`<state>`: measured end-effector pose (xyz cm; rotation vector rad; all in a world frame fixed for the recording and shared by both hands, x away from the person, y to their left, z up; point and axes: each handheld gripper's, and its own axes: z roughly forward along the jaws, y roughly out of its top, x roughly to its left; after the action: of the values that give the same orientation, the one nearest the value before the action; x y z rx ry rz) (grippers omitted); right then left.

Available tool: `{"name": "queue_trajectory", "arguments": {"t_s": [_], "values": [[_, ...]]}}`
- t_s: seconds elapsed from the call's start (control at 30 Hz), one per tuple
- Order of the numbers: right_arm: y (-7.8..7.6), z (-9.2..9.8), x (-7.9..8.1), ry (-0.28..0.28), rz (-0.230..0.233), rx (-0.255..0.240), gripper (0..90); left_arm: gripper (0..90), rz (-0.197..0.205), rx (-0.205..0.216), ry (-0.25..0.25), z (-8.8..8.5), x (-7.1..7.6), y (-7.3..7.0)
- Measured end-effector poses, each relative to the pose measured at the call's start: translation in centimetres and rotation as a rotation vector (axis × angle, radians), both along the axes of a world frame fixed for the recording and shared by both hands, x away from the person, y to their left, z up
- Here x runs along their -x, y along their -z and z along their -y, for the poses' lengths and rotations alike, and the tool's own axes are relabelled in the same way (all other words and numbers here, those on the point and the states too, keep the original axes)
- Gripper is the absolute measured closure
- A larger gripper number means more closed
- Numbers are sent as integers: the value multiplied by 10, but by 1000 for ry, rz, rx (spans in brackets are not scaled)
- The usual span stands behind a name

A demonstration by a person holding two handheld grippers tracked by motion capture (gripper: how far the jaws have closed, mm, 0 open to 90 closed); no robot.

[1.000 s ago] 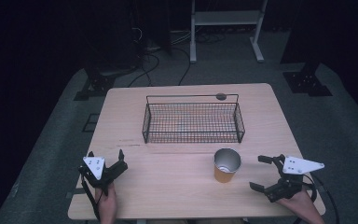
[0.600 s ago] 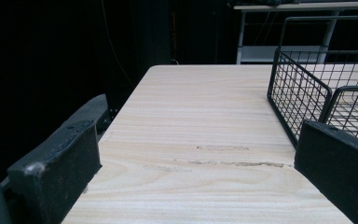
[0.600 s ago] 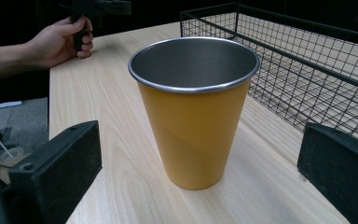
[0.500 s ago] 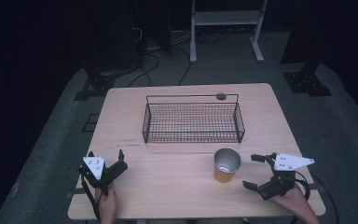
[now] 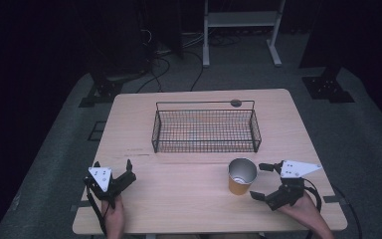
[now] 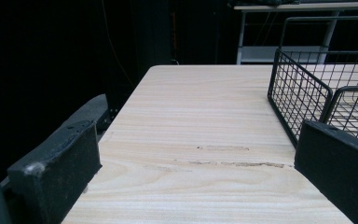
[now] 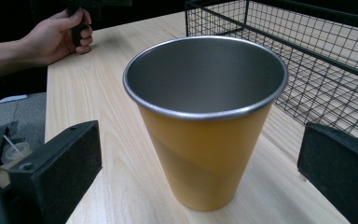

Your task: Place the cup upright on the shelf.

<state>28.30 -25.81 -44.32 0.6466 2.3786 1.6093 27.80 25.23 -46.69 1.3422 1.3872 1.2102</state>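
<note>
An orange cup with a silvery metal inside stands upright on the wooden table, just in front of the black wire basket. My right gripper is open, right beside the cup on its right. In the right gripper view the cup stands close between the two spread jaws, which do not touch it. My left gripper rests open near the table's front left corner, with nothing between its jaws. The left gripper view looks along bare table past the basket's corner.
The basket looks empty and sits mid-table toward the back. A small dark round object lies by the far edge behind it. The person's other hand shows beyond the cup. A white metal rack and cables stand on the floor behind.
My right gripper has moved left toward the cup, bringing its open jaws up to either side of it. The left gripper has stayed still.
</note>
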Motion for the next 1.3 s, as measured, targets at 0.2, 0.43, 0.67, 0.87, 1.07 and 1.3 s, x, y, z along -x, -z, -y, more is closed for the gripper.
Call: {"name": "queue_trajectory", "arguments": {"t_s": [0.2,0.43,0.67,0.87,1.07,1.3], "values": [[-1,-11,-8,-1,-4,28,0,0,0,1,0,0,0,0],[-1,-25,-14,-23,-10,42,0,0,0,0,1,0,0,0],[-3,-34,-18,-29,-18,54,0,0,0,1,0,0,0,0],[-7,-38,-22,-39,-32,72,55,0,-1,3,1,-1,0,0],[-8,-38,-23,-45,-32,63,89,0,-1,7,2,-1,0,0],[-8,-38,-24,-31,-35,59,92,0,-1,8,1,-1,0,0]]}}
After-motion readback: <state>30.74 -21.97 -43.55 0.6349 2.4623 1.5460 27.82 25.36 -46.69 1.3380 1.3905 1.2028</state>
